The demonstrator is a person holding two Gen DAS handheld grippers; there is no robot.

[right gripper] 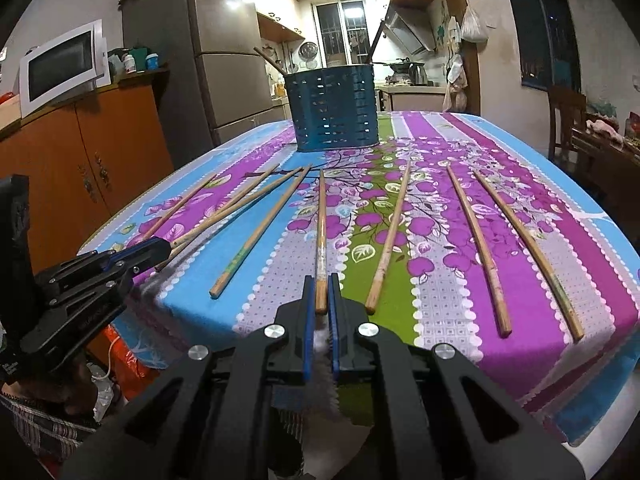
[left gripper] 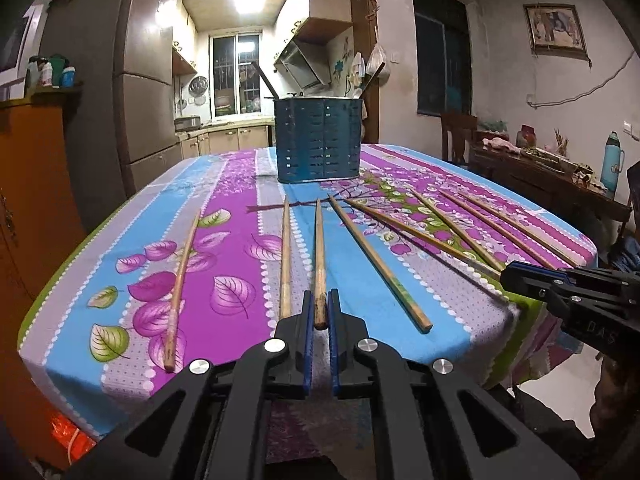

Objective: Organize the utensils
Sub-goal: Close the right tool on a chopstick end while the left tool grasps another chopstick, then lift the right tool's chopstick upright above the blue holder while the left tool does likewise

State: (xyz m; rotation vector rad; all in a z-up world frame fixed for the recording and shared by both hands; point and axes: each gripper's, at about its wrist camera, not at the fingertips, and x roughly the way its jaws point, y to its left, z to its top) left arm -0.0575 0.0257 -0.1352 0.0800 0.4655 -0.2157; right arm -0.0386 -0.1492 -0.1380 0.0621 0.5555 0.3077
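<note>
Fingers of both the left gripper (left gripper: 320, 308) and the right gripper (right gripper: 321, 294) pinch 1 chopstick each, (left gripper: 319, 256) and (right gripper: 321, 236), near the table's (left gripper: 460, 316) edge.

Only one marking is showing legibly — raised letters reading "DAS" on the black body of the right gripper (left gripper: 520, 278), sitting at the lower right of the left wrist view. Embossed lettering is also appearing on the left gripper (right gripper: 154, 246) at the lower left of the right wrist view — too blurred to read.
</note>
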